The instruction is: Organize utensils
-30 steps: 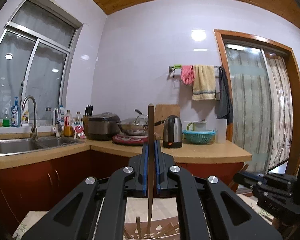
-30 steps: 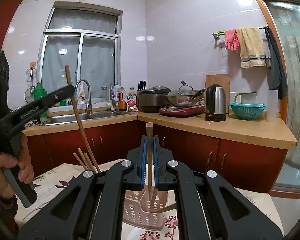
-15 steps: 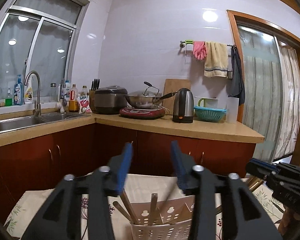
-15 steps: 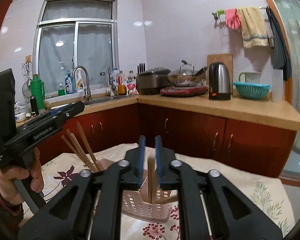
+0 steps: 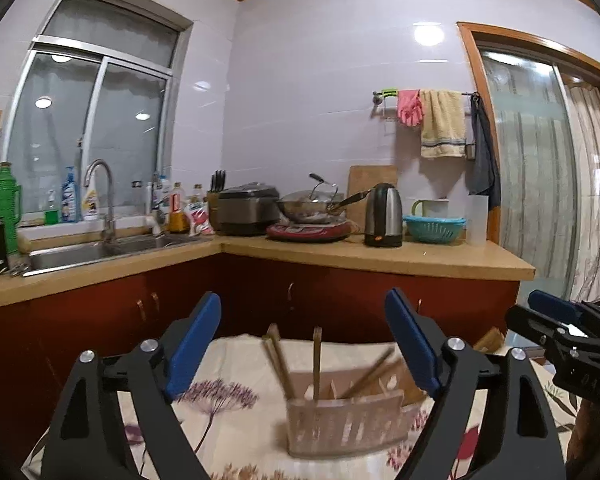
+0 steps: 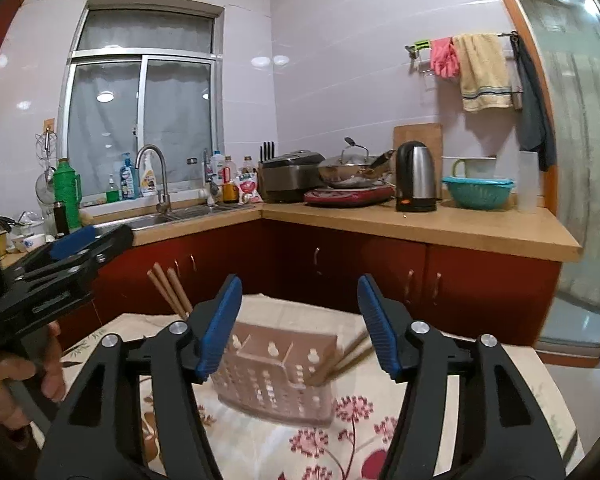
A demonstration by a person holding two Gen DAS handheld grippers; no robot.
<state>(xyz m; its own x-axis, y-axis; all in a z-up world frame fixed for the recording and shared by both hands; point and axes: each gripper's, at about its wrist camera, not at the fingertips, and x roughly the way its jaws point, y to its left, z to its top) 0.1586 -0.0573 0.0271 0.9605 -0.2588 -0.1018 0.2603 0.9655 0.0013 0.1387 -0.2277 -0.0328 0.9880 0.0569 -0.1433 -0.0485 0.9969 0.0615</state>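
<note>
A pale perforated plastic utensil basket stands on a table with a floral cloth; it also shows in the right wrist view. Several wooden chopsticks stand and lean in it, some seen in the right wrist view. My left gripper is open and empty, above and behind the basket. My right gripper is open and empty over the basket. The right gripper shows at the left wrist view's right edge, the left gripper at the right wrist view's left edge.
Red cabinets with a wooden counter run behind the table. On it are a sink, rice cooker, wok, kettle and teal colander. A glass door is at right.
Both grippers have opened and let go of their chopsticks, which now stand in the basket. Both grippers have drawn back from the basket.
</note>
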